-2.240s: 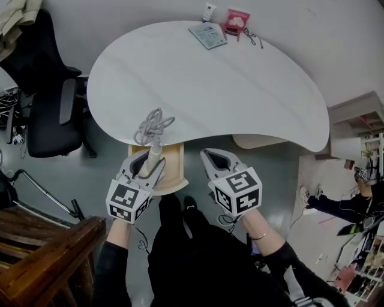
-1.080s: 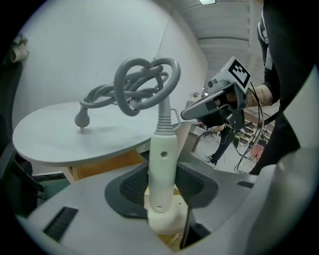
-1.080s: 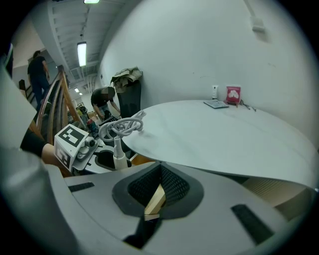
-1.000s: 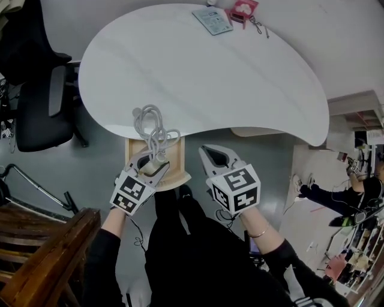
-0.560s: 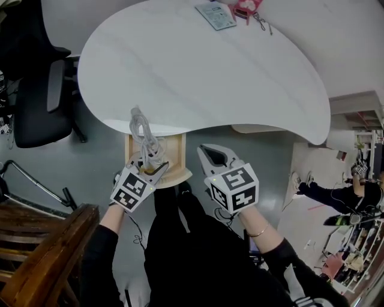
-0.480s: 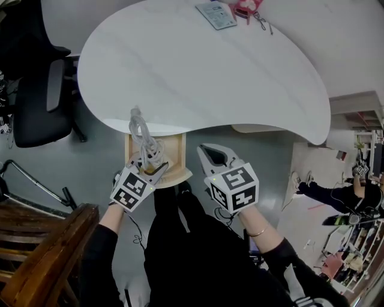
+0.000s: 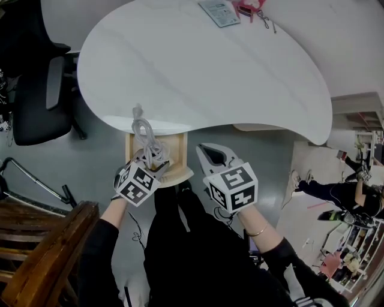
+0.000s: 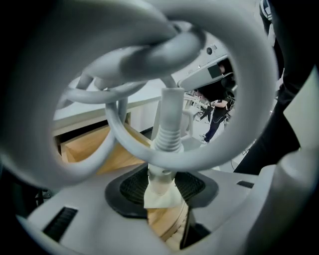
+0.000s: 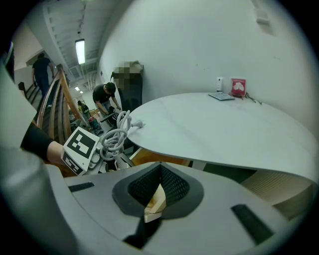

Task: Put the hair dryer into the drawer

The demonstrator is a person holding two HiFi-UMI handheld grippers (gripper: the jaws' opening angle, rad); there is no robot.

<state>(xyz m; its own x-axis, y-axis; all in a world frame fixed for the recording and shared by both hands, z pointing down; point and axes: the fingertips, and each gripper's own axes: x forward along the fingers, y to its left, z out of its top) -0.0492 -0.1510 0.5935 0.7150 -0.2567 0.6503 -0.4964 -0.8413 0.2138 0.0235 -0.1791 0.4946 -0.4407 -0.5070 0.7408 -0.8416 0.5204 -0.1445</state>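
My left gripper is shut on the handle end of the pale grey hair dryer, whose body is hidden by the gripper. Its coiled grey cord stands up above the jaws and reaches over the table edge. In the left gripper view the ribbed cord sleeve rises from between the pads and loops of cord fill the frame. The gripper hangs over the open wooden drawer under the white table. My right gripper hovers just right of the drawer, shut and holding nothing. The right gripper view shows the left gripper's marker cube and the cord.
A black office chair stands left of the table and a dark wooden stair rail is at the lower left. A booklet and a red box lie at the table's far edge. A person crouches at the far right.
My left gripper has sunk toward the open drawer with the hair dryer and tipped more steeply; the cord bundle now stands more upright. The right gripper has stayed put.
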